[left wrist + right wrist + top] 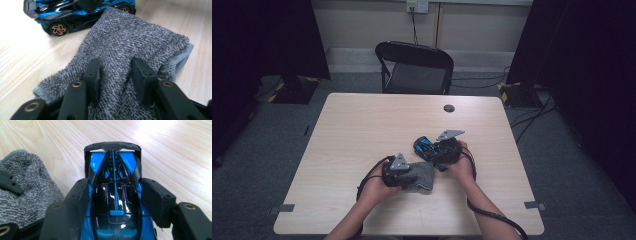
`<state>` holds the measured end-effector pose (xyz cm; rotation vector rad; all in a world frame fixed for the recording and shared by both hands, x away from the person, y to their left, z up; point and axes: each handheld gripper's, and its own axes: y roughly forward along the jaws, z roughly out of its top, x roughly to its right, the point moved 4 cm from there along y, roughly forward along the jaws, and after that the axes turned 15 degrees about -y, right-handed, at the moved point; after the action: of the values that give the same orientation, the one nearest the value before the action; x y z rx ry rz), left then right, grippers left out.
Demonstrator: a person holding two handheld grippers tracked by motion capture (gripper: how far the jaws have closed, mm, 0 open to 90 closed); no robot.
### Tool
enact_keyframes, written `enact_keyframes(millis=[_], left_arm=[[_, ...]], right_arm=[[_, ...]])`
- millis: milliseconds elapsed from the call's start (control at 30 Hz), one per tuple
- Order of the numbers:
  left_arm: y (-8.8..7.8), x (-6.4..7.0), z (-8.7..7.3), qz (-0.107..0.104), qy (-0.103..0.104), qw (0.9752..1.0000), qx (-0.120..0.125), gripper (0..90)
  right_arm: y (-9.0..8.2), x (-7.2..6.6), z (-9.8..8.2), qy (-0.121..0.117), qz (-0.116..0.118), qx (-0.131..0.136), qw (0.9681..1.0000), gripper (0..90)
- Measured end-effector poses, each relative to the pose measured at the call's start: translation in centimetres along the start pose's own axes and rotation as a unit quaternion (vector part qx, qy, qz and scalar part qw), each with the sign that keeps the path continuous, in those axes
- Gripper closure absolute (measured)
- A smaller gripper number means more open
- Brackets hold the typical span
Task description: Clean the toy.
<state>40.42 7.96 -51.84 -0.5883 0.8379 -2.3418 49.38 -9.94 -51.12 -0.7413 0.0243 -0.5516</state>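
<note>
Count: one grey cloth [421, 176], one blue-and-black toy car [426, 147], two tongs, one chair [414, 67] beyond the far edge of the tabletop [362, 125].

Left tongs [115, 72]: in the left gripper view the jaws stand partly apart with a fold of the cloth between them; the pads lie against the fabric. Whether they truly pinch it, I cannot tell. The cloth lies flat on the tabletop, near the front edge, centre-left, its far corner touching the car.

Right tongs [115, 195]: in the right gripper view the jaws are clenched on the car's flanks, one on each side of the cabin. The car sits just right of and beyond the cloth.

No containers present.
</note>
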Motion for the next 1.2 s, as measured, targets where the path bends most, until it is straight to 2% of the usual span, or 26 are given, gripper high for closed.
enact_keyframes(millis=[33, 100, 333, 467, 533, 600, 633, 667, 733, 767, 833, 867, 900, 967, 1133, 1200], left_arm=[[0.1, 0.1, 0.0, 0.002, 0.006, 1.0, -0.002, 66.2], [0.1, 0.4, 0.1, -0.004, 0.0, 1.0, -0.008, 73.5], [0.1, 0.3, 0.0, -0.006, -0.025, 0.9996, -0.005, 75.9], [0.1, 0.7, 0.2, 0.007, -0.023, 0.9996, -0.014, 78.6], [0.1, 1.1, 0.5, 0.004, -0.029, 0.9993, -0.021, 80.7], [0.1, 2.0, 0.9, -0.012, -0.028, 0.9991, -0.029, 81.7], [0.1, 2.8, 1.1, -0.029, -0.028, 0.9986, -0.034, 81.9], [0.2, 3.4, 1.2, -0.038, -0.025, 0.9982, -0.04, 82.0], [0.7, 4.8, 1.4, -0.057, -0.011, 0.9969, -0.053, 81.9], [1.2, 5.3, 1.6, -0.06, 0.0, 0.9964, -0.06, 81.9], [2.0, 5.5, 1.8, -0.062, 0.008, 0.9955, -0.071, 81.8], [2.4, 5.5, 2.0, -0.061, 0.005, 0.9958, -0.069, 81.8], [2.8, 5.4, 2.3, -0.062, -0.012, 0.996, -0.064, 81.8], [3.1, 5.0, 2.8, -0.051, -0.024, 0.9963, -0.065, 81.8], [3.8, 4.0, 3.9, -0.029, -0.037, 0.9967, -0.067, 81.7], [3.6, 3.6, 4.0, -0.015, -0.033, 0.9968, -0.07, 81.8]], right_arm=[[0.0, 0.0, 0.0, 0.0, 0.0, 0.0, 1.0, 40.1], [0.0, 0.0, 0.0, 0.002, -0.002, 0.002, 1.0, 40.1], [0.0, 0.0, 0.0, 0.003, 0.0, -0.001, 1.0, 40.1], [0.0, 0.0, 0.0, 0.005, -0.002, 0.001, 1.0, 40.1], [0.0, -0.1, 0.0, 0.006, -0.003, 0.002, 1.0, 40.1], [0.0, -0.1, 0.0, 0.007, -0.003, 0.002, 1.0, 40.1], [0.0, -0.1, 0.0, 0.007, -0.003, 0.002, 1.0, 40.1], [0.0, -0.1, 0.0, 0.007, -0.003, 0.001, 1.0, 40.1], [0.0, -0.1, 0.0, 0.007, -0.002, 0.002, 1.0, 40.1], [0.0, 0.0, -0.1, 0.007, -0.002, 0.002, 1.0, 40.1], [0.0, 0.0, 0.0, 0.006, 0.001, 0.0, 1.0, 40.1], [0.0, 0.0, 0.0, 0.004, 0.001, 0.0, 1.0, 40.2], [0.0, 0.1, 0.0, 0.003, 0.002, -0.001, 1.0, 40.2], [0.0, 0.1, 0.0, 0.003, 0.004, -0.001, 1.0, 40.4], [-0.1, 0.1, 0.0, 0.005, 0.007, -0.004, 1.0, 40.7], [-0.2, 0.1, -0.1, 0.004, 0.006, -0.004, 1.0, 40.7]])
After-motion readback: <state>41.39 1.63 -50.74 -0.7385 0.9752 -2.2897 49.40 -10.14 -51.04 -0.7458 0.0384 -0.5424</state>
